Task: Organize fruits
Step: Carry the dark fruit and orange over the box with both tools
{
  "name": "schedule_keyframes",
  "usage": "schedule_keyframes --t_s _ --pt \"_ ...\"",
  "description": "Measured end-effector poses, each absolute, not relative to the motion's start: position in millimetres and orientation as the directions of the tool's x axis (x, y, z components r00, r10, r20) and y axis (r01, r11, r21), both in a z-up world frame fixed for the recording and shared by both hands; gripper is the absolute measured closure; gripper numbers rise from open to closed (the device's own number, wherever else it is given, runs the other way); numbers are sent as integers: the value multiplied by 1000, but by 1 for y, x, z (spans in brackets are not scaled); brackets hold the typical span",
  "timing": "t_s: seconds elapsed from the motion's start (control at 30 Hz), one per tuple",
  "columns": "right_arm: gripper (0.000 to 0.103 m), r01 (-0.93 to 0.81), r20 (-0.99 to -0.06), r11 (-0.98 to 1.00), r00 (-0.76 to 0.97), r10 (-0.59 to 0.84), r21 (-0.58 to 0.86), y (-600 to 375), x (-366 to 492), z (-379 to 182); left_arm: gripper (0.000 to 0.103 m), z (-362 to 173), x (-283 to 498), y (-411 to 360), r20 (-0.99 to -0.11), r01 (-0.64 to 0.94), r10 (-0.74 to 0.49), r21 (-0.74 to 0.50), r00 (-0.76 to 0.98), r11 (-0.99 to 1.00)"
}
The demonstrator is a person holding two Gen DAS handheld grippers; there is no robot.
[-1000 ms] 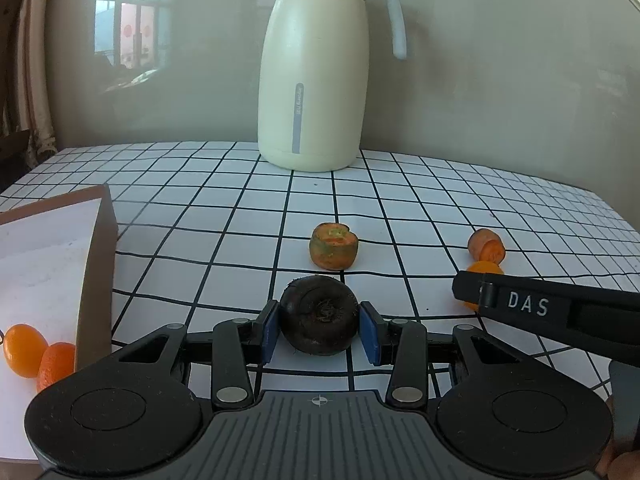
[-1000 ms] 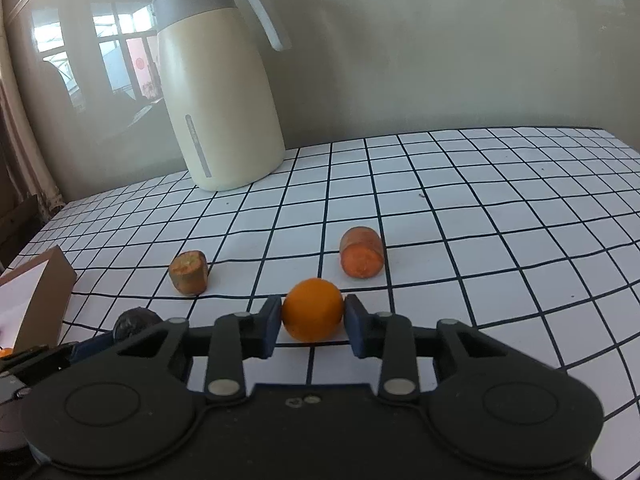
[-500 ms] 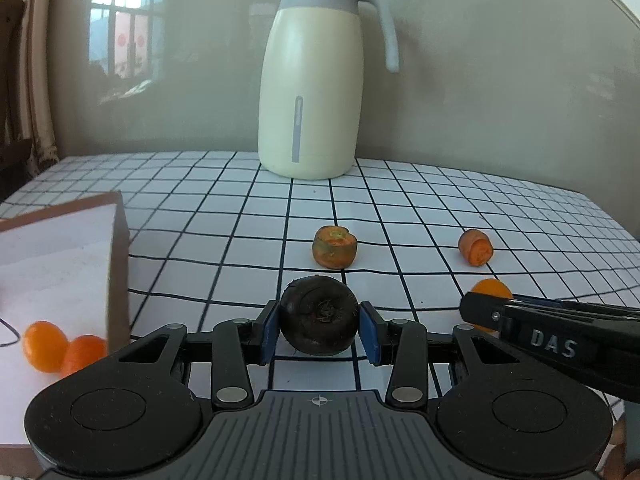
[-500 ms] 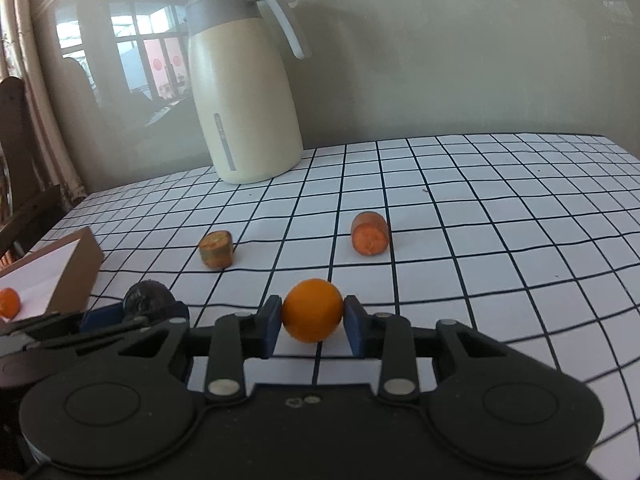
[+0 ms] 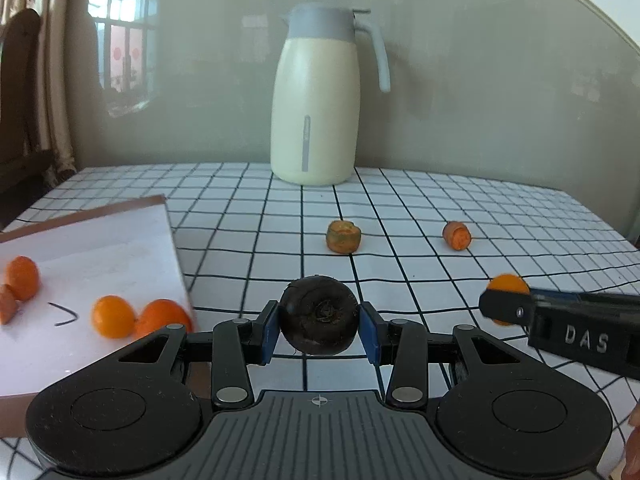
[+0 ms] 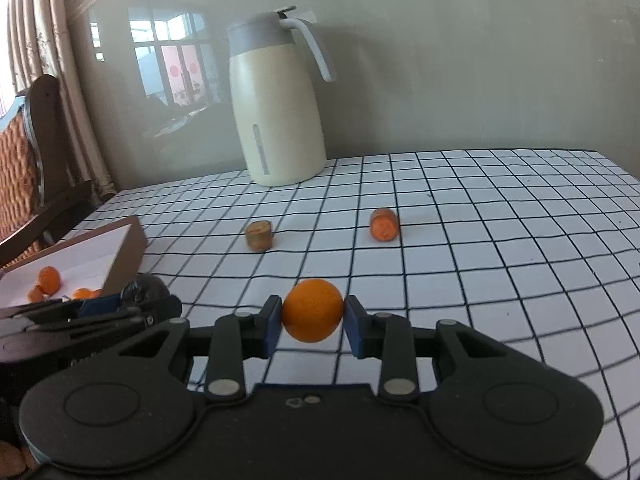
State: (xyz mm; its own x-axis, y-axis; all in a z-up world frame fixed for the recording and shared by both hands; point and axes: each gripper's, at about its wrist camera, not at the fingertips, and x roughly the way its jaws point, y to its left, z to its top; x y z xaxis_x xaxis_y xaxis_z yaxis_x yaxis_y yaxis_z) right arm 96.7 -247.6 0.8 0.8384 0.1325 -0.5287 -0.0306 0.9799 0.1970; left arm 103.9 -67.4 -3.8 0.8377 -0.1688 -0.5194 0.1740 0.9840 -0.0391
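Box (image 5: 120,216) lies to your left, nearer the left gripper (image 5: 319,332) clamping the dark fruit (image 5: 319,314); the right gripper (image 6: 312,326), pinching the orange (image 6: 313,315), probably follows.

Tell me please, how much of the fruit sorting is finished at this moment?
Partly done. Several orange pieces already lie in the box. In hand: the left claw grips a dark round fruit, the right claw grips an orange; both are above the table, not yet in the box. Left: two cut pieces on the table near the jug.
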Motion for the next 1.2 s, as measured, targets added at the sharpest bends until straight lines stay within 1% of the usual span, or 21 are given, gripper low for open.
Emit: schedule_keyframes --t_s 0.5,1.2 --pt "78 -159 -463 974 860 217 161 -201 66 10 61 13 48 -17 -461 117 -134 -67 877 991" --pt "78 -303 -385 933 851 356 191 -145 73 22 61 17 38 53 -434 -42 -9 -106 901 993"
